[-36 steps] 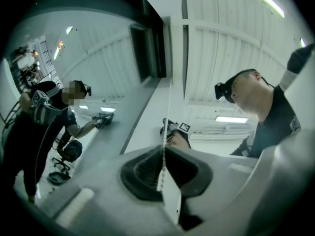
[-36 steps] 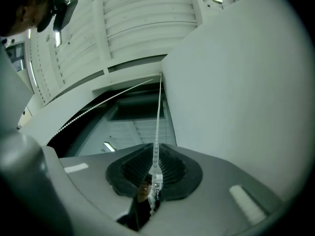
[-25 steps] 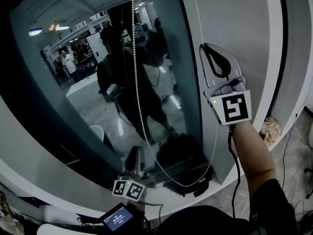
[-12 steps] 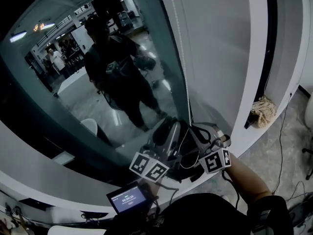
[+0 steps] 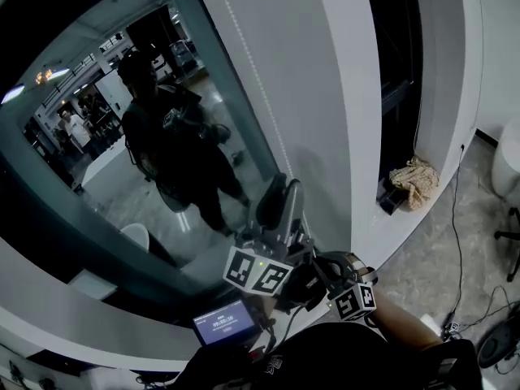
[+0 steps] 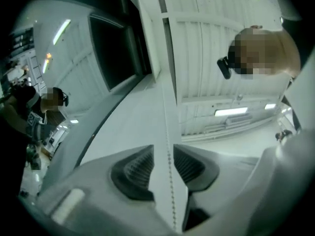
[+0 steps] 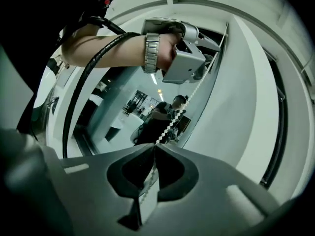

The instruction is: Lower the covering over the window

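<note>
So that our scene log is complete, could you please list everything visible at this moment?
window pane: one, dark and reflective, left
bead chain: one, white, hanging beside the pane
cloth: one, beige, crumpled low on the right
small screen: one, lit blue, bottom centre
wristwatch: one, silver, on the left wrist
left gripper: one, grey, jaws just been opening, chain between them ungripped
right gripper: one, grey, shut on the bead chain
</note>
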{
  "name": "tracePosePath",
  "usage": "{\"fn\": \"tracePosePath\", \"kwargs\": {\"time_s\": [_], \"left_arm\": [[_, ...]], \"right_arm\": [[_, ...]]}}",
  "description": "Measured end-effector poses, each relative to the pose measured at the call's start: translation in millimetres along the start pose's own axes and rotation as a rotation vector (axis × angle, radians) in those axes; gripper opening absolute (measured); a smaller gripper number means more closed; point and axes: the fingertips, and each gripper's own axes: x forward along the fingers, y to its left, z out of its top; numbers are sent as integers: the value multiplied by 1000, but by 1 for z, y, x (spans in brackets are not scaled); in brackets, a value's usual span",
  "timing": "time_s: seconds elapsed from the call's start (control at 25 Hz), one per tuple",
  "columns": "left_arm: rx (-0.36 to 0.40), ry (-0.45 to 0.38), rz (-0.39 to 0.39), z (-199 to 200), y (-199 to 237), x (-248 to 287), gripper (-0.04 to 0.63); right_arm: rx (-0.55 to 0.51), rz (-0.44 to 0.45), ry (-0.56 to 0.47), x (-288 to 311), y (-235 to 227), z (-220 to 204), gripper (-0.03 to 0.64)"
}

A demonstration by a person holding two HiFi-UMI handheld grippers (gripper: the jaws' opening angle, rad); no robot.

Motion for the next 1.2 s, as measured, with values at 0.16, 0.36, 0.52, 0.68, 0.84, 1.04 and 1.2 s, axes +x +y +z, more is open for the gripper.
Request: {"fn": "tracePosePath", "kwargs": {"time_s": [0.16,0.36,0.52,0.68,0.84,1.04,1.2], "left_arm": [[41,9,-31,5,-11,1,19],[71,99,-20,-18,-7,-2,15],[72,252,4,-52,3,-24,12],[73,420,85,-105,37,-73,11],[-18,631,116,-183,45,-142,11],[-76,848,77,-260,8,-211,12],[-88,837,57,-266,-16,-227,12]], "right_arm": [[-12,15,-2,-5,3,4,12],[-32,99,14,-3,21,-5,12],[122,219,86,-9,47,-34,17],[512,243,-84,-29,16,-7,92],[659,133,-472,-50,-102,139,93],[457,35,-715,-42,-228,317,141],[522,-101,-747,-43,-310,406,166]]}}
